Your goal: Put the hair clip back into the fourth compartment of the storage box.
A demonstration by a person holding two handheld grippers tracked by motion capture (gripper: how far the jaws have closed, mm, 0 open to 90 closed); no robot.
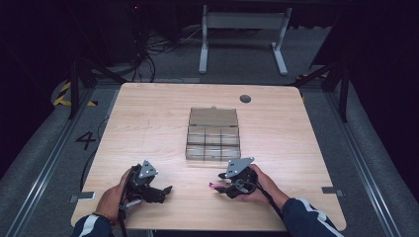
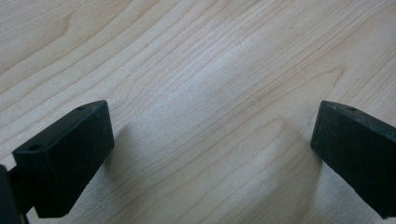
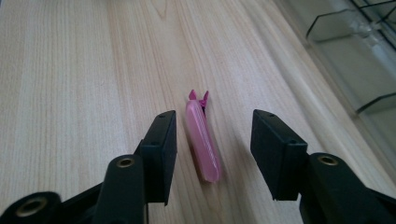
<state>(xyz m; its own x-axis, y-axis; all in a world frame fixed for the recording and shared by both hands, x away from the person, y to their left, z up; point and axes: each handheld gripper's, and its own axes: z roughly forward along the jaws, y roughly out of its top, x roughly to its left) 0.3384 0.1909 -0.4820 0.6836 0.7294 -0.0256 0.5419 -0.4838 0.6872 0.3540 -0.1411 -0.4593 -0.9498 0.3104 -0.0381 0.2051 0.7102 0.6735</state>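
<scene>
A pink hair clip lies flat on the wooden table, its darker forked end pointing away from me. My right gripper is low over it with one jaw on each side; the pads stand apart from the clip and do not touch it. In the high view that clip shows as a small pink spot at the tip of the right gripper, near the table's front edge. My left gripper rests at the front left, and its jaws are spread wide over bare wood with nothing between them.
A clear plastic compartment box with its lid laid back sits mid-table, just beyond the right gripper; its transparent edge shows at the right of the right gripper view. A dark round cable port sits near the far edge.
</scene>
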